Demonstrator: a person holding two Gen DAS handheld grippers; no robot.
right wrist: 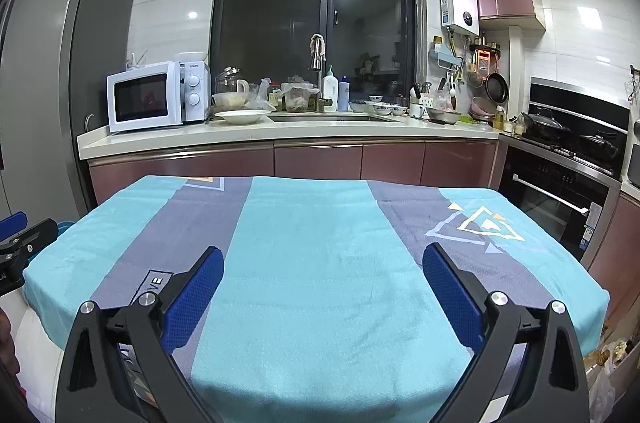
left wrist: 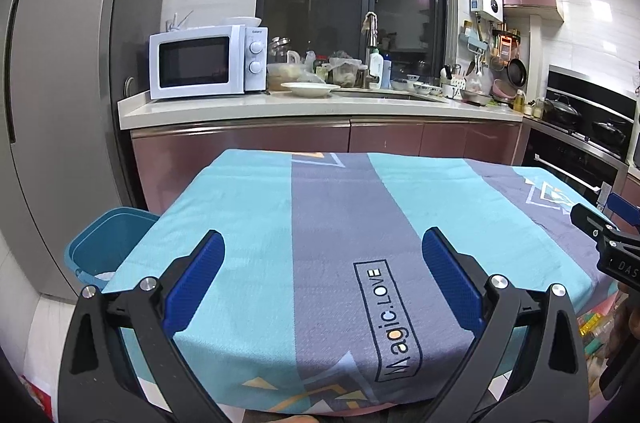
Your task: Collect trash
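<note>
Kitchen at night, dark window [right wrist: 316, 7], cluttered counter [right wrist: 256, 135] behind a table under a teal and grey cloth [left wrist: 340, 223]. Far left, fridge [left wrist: 60, 83], then a blue bin [left wrist: 106, 243] on the floor just beside the table's left edge, something pale at its bottom. Microwave [left wrist: 204, 61] and a plate [left wrist: 310, 88] on the counter, sink [right wrist: 332, 118] mid, stove [right wrist: 568, 139] right. Left gripper [left wrist: 323, 255] hangs over the cloth near the "Magic.LOVE" print [left wrist: 390, 319], jaws spread wide, nothing between them. Right gripper [right wrist: 323, 271] over the right half of the table, also spread and empty. No trash visible on the cloth in either view; if any remains it's out of frame or already in the bin. Risk: with no target in sight, a low sweep could snag the loose cloth and drag it; a reach toward the bin could knock it, since it sits partly hidden under the table edge.
</note>
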